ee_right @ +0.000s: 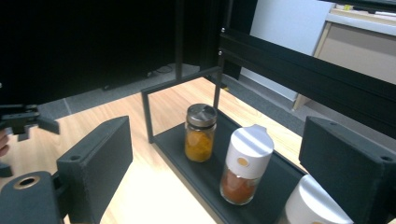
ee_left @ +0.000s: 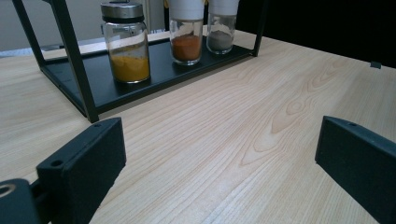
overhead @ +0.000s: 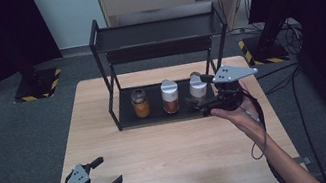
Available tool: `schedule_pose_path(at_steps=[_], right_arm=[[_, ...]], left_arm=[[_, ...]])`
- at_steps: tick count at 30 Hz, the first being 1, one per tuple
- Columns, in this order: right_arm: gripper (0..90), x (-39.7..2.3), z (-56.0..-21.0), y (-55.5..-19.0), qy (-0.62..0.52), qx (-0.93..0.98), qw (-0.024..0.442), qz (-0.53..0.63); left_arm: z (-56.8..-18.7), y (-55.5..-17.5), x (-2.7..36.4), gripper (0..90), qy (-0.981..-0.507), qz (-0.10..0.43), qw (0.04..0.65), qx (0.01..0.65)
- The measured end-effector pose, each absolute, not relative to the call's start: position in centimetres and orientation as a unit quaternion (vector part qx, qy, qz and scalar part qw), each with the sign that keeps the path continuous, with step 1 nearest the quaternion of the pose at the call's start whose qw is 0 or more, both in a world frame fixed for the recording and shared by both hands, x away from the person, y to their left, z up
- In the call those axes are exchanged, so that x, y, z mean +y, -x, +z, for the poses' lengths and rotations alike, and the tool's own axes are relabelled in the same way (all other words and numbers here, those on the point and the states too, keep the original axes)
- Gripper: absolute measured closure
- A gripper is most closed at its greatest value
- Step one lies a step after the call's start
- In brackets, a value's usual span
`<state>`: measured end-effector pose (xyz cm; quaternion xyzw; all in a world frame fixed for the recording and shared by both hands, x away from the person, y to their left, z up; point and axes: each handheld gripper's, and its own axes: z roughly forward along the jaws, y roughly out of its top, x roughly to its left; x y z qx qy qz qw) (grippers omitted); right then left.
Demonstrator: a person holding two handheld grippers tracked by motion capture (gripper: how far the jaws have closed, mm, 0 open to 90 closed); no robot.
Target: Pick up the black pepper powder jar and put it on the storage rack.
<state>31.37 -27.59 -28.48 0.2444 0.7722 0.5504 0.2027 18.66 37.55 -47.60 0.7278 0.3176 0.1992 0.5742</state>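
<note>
1. Right gripper [overhead: 201, 96], centre right of the high view, hovers at the rack [overhead: 154, 27], jaws apart around nothing, beside the white-capped jar [overhead: 197, 87].
2. Left gripper [overhead: 110, 178], lower left, jaws apart, hovers over the table [overhead: 161, 147].

Dim room with dark surroundings; soft overhead light brightens the wooden table [overhead: 170, 146], palest at its middle. Shadows are faint. The high view looks slightly soft, perhaps low resolution; gripper views blur at their bottom edges.
</note>
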Motion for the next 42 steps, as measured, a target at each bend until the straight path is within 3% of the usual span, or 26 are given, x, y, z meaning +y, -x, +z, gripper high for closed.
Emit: schedule_pose_path(at_steps=[12,24,42], right_arm=[[9.6,-29.6,-29.9,-27.3,-0.242,0.768,0.193,0.561],[9.3,-31.0,-31.5,-23.2,-0.253,0.762,0.217,0.555],[9.3,-34.9,-36.8,-18.8,-0.324,0.739,0.235,0.542]], left_arm=[[-47.6,-18.6,37.6,0.8,-0.724,0.200,0.577,0.320],[-47.7,-18.5,37.7,0.7,-0.719,0.202,0.581,0.323],[-47.7,-18.3,37.7,0.8,-0.716,0.207,0.584,0.323]])
